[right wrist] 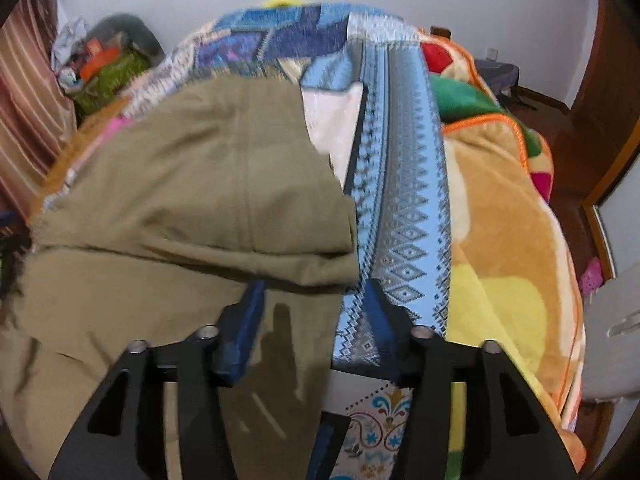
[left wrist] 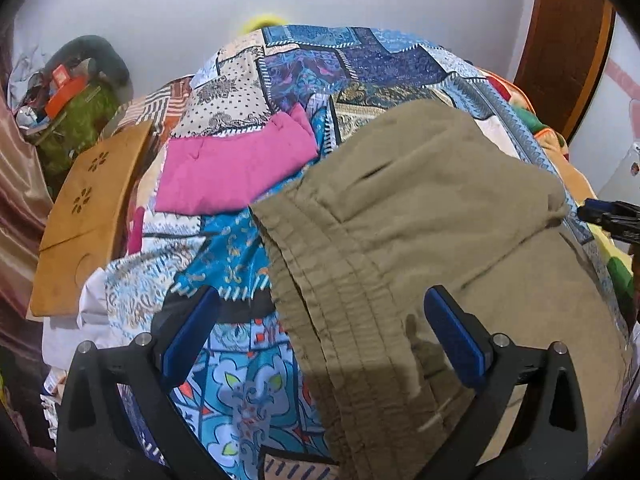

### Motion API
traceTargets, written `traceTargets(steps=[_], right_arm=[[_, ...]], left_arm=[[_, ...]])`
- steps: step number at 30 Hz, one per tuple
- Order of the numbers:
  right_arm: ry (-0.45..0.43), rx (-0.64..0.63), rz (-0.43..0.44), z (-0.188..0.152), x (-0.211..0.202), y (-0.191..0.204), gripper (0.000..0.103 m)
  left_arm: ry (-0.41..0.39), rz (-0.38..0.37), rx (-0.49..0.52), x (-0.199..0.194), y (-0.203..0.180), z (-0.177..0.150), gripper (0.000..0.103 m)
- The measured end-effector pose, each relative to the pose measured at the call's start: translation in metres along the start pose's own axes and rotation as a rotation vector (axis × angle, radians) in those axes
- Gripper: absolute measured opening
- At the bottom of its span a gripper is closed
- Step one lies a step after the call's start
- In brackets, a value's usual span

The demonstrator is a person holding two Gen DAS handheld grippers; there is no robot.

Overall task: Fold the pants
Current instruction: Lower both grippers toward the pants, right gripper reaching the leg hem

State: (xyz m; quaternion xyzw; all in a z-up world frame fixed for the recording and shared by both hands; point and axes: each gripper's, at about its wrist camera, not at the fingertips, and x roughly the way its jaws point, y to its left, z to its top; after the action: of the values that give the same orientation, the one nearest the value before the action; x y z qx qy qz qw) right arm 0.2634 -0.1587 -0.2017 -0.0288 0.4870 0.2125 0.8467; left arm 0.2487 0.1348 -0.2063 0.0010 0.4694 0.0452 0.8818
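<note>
A wooden board (left wrist: 86, 216) borders the patchwork bedspread (left wrist: 240, 264) at far left, with a pink cloth (left wrist: 236, 172) beside it. The olive pants (left wrist: 420, 240) lie folded on the bedspread, waistband edge leftward. The left gripper (left wrist: 320, 320) spreads wide above that edge, holding nothing. The right gripper (right wrist: 316, 300) stands moderately open, empty, at the fold's right corner, with an orange blanket (right wrist: 508, 248) beyond.

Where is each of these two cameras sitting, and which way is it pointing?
Left wrist: on the left gripper, facing forward over the pants waistband and quilt; its open fingers show.
Right wrist: on the right gripper, facing the pants' folded edge and blanket; its open fingers show.
Shared: pants, quilt, wall; the left view glimpses the right gripper.
</note>
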Motion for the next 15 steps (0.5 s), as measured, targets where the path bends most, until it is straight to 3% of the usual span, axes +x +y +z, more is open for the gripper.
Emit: traceTargets(steps=[6, 9, 13, 15], right_arm=[[-0.084, 0.024, 0.022, 0.023, -0.007, -0.004, 0.061], [-0.069, 0.039, 0.023, 0.031, 0.013, -0.010, 0.061], [-0.017, 0.040, 0.052, 0.031, 0.045, -0.010, 0.061], [-0.002, 0.041, 0.074, 0.028, 0.057, -0.008, 0.050]], left_arm=[[0.077, -0.028, -0.012, 0.032, 0.001, 0.006, 0.103], [0.115, -0.063, -0.020, 0.047, -0.001, 0.005, 0.103], [0.104, -0.098, -0.037, 0.054, -0.001, 0.006, 0.103], [0.085, -0.077, -0.026, 0.055, -0.002, 0.007, 0.103]])
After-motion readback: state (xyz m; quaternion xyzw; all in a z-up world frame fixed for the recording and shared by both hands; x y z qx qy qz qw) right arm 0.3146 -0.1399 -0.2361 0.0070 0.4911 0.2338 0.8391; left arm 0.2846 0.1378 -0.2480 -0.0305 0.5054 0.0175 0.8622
